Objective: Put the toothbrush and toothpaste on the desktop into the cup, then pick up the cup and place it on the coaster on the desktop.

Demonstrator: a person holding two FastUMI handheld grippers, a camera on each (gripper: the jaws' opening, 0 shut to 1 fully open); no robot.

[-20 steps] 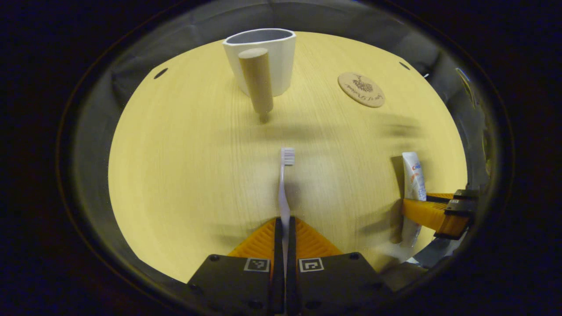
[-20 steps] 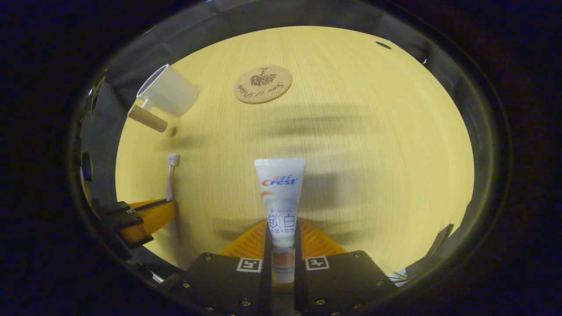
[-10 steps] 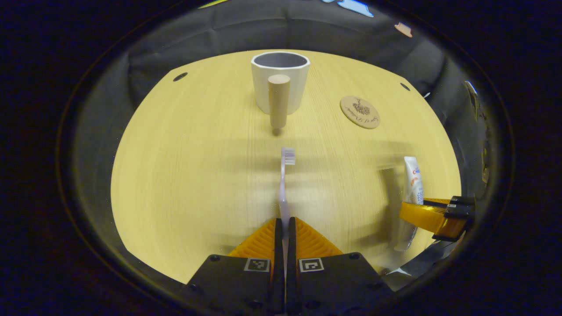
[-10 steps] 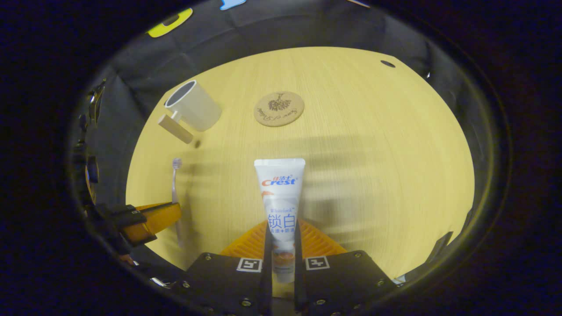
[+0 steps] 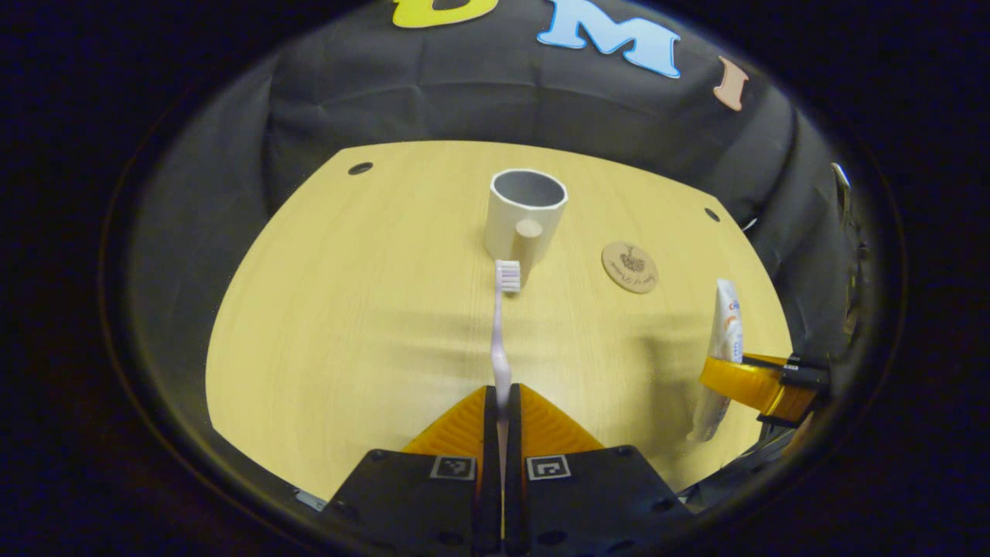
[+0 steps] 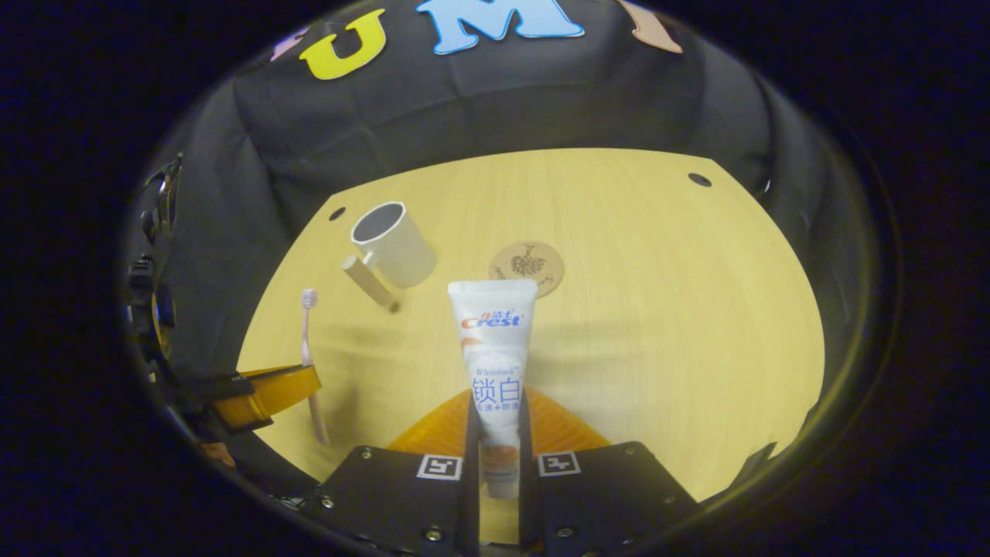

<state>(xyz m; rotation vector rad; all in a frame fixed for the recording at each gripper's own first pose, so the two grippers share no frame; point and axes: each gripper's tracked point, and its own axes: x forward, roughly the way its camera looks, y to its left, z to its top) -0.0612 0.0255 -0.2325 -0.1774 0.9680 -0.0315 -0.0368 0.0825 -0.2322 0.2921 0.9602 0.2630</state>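
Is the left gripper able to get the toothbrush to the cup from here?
Probably yes. The left gripper has its jaws shut on the toothbrush, and the cup stands straight ahead, upright and open-topped, with bare desktop between them. The coaster lies off to the side.

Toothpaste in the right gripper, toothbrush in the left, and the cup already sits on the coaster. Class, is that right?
Not quite: the cup stands on the bare desktop, beside the coaster, as the right gripper view shows. The right gripper does hold the toothpaste, the left gripper the toothbrush.

Each gripper, left [image 5: 501, 402] and right [image 6: 499, 414], has ribbed wedge-shaped fingers on a black block bearing two square markers and small screws.
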